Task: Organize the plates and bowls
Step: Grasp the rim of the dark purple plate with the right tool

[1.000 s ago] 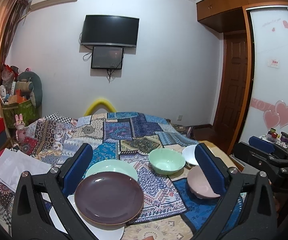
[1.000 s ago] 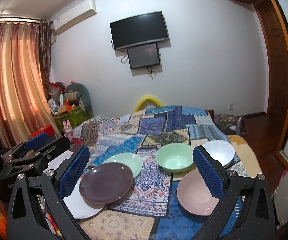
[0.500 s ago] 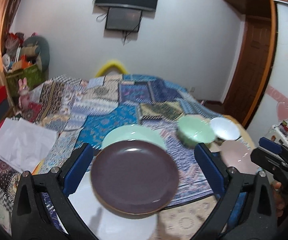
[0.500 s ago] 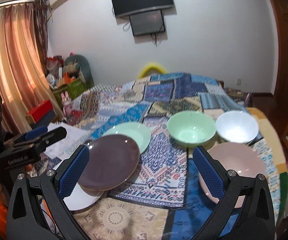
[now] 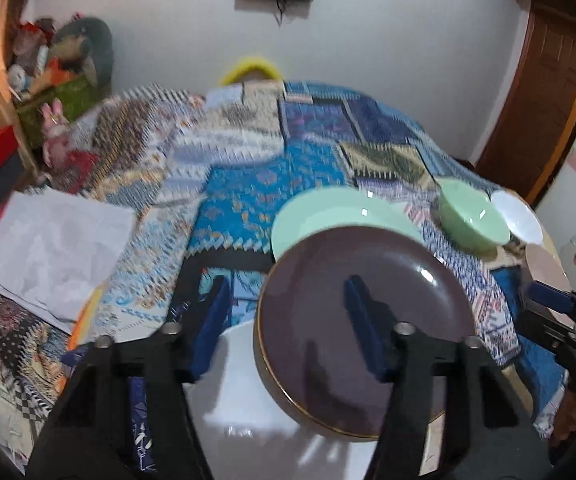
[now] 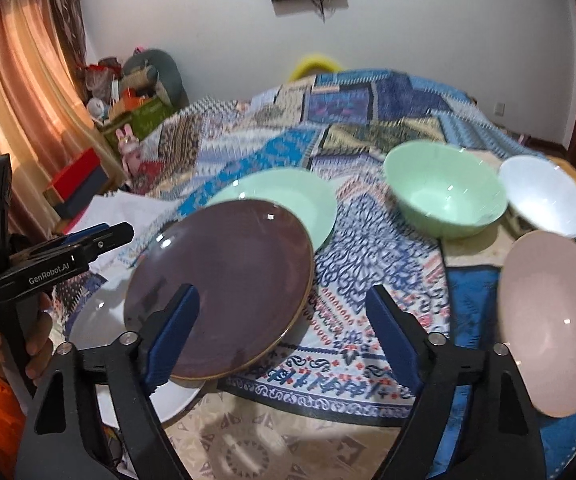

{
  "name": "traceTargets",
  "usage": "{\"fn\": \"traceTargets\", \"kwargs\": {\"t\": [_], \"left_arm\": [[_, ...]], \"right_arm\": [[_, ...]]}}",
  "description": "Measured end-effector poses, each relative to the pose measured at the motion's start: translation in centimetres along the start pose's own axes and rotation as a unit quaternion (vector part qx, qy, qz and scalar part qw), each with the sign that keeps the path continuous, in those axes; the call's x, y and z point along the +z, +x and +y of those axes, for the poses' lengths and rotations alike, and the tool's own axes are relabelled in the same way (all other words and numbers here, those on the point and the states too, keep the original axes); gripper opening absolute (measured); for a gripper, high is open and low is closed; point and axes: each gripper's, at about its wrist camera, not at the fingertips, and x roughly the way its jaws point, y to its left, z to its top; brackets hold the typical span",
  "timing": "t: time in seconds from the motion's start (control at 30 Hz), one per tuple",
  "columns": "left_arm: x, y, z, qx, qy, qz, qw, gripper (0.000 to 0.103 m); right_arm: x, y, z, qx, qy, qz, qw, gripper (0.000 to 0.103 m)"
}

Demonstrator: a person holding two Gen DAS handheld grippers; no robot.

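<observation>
Left wrist | purple plate (image 5: 368,280) glossy, gold-rimmed | left gripper (image 5: 288,320) closing, part-open, straddling its rim, nothing held

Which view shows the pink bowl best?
The right wrist view: the pink bowl fills its right side, inside visible, slightly blurred. The left wrist view catches only a sliver at the right edge, behind the right tongs.

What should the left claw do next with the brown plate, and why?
Probably ease the left gripper lower so its jaws, which have just been closing, straddle the brown plate's near rim. Nothing is gripped yet, and that plate lies on top of the white plate.
</observation>
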Motion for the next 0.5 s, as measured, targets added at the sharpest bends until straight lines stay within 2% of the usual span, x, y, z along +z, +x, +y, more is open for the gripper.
{"fn": "traceTargets", "kwargs": {"t": [0.13, 0.27, 0.5], "left_arm": [[0.0, 1.8, 0.9, -0.014, 0.002, 0.032, 0.9994, 0.047], [0.1, 3.1, 1.4, -0.009, 0.018, 0.052, 0.9984, 0.046], [0.5, 5.6, 2.1, -0.035, 0.011, 0.106, 0.9937, 0.027]], "right_arm": [[-0.2, 1.9, -0.2, 0.006, 0.013, 0.031, 0.999, 0.071], [-0.7, 3.1, -0.3, 0.003, 0.022, 0.052, 0.998, 0.065], [-1.0, 4.6, -0.7, 0.008, 0.04, 0.083, 0.996, 0.051]]}}
